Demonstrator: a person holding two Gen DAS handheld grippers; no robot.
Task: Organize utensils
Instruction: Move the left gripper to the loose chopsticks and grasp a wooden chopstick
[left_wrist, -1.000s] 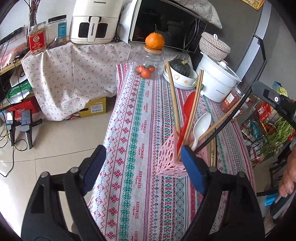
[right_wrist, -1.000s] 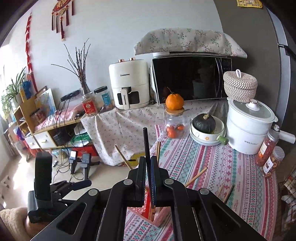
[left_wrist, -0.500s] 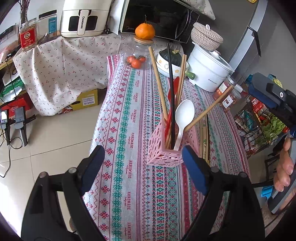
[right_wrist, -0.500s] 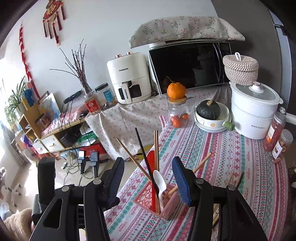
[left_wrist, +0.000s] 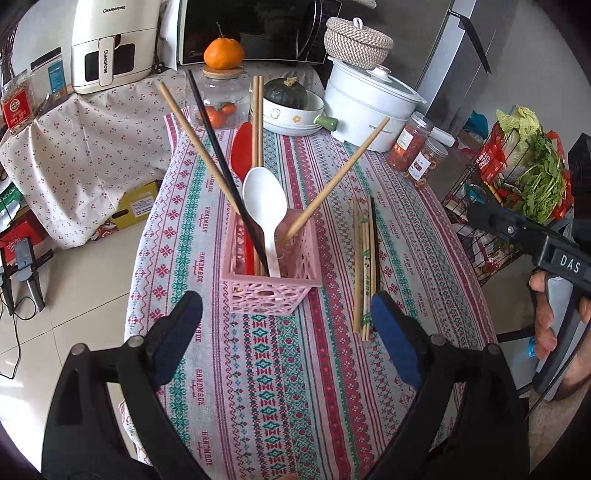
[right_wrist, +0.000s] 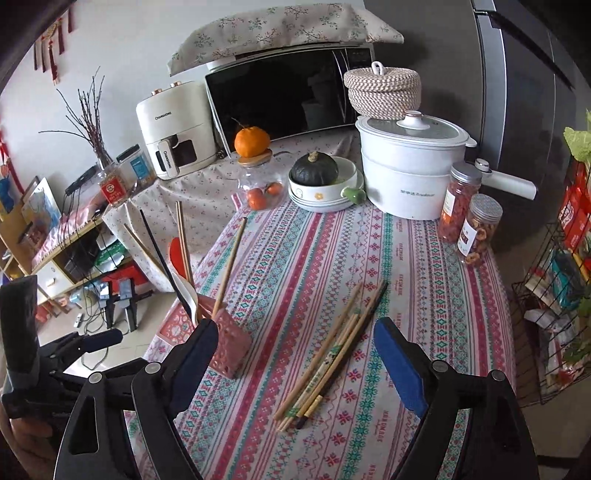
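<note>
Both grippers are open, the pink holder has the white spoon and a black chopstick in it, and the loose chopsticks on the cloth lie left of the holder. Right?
Not quite. In the left wrist view the loose chopsticks lie to the right of the pink holder, not left. The rest holds: the white spoon and black chopstick stand in it, and the left gripper and right gripper are open.
</note>
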